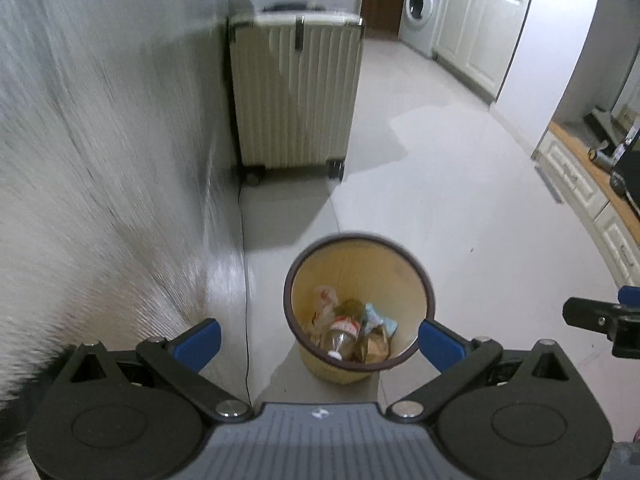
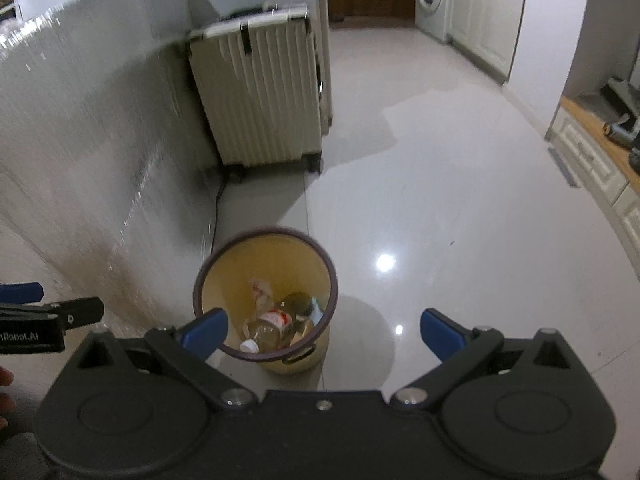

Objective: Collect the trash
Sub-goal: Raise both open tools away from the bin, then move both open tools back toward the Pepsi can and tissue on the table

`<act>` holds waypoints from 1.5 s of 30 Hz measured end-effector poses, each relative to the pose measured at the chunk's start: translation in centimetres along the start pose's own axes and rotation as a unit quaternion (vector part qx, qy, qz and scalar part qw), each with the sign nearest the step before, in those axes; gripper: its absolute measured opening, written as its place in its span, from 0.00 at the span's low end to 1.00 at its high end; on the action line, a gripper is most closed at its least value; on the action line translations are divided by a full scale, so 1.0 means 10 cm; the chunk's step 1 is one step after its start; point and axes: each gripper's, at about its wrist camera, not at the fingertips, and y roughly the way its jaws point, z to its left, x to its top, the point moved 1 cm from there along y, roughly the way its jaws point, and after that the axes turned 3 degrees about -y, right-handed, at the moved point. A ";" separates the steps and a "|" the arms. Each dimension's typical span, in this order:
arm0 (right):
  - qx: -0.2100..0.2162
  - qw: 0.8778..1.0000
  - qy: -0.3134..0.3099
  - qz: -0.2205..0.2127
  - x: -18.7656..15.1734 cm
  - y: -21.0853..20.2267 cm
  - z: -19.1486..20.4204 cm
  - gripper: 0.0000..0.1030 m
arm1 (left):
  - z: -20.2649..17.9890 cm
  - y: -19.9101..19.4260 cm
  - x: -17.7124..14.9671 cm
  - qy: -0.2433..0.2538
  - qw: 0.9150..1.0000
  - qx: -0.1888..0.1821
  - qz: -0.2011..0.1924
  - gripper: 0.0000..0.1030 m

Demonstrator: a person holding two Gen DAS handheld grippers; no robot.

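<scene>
Claws wide open above the trash bin

Left wrist view: the left claw stands wide open and holds nothing. Between its blue fingers, lower down on the pale floor, stands the yellow trash bin with a dark rim. Inside lie a clear plastic bottle with a red-and-white label, crumpled brown paper and a light blue wrapper. A cream ribbed suitcase stands further back near the grey wall. A washing machine shows far behind.

Right wrist view: the right claw is also spread wide and empty. The trash bin sits below its left finger, the bottle inside with its white cap toward the camera. Part of the left claw shows at the left edge.
</scene>
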 end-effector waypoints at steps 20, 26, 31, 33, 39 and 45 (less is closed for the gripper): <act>-0.006 0.979 0.001 -0.203 0.35 -2.00 -0.05 1.00 | -0.42 -1.92 0.44 0.029 0.979 -0.048 -0.197 1.00; 0.011 0.966 -0.021 -0.259 0.53 -2.40 0.22 1.00 | -0.22 -2.50 0.45 0.019 0.966 -0.036 -0.256 1.00; 0.034 0.957 -0.036 -0.287 0.70 -2.53 0.54 1.00 | 0.10 -2.87 0.50 0.009 0.956 -0.011 -0.294 1.00; 0.041 0.953 -0.044 -0.295 0.78 -2.56 0.69 1.00 | 0.26 -3.00 0.53 0.005 0.952 0.002 -0.305 1.00; 0.060 0.946 -0.064 -0.313 1.05 -2.55 1.20 1.00 | 0.81 -3.29 0.67 -0.003 0.942 0.037 -0.334 1.00; 0.082 0.939 -0.090 -0.320 1.35 -2.46 1.76 1.00 | 1.48 -3.42 0.87 -0.023 0.933 0.072 -0.351 1.00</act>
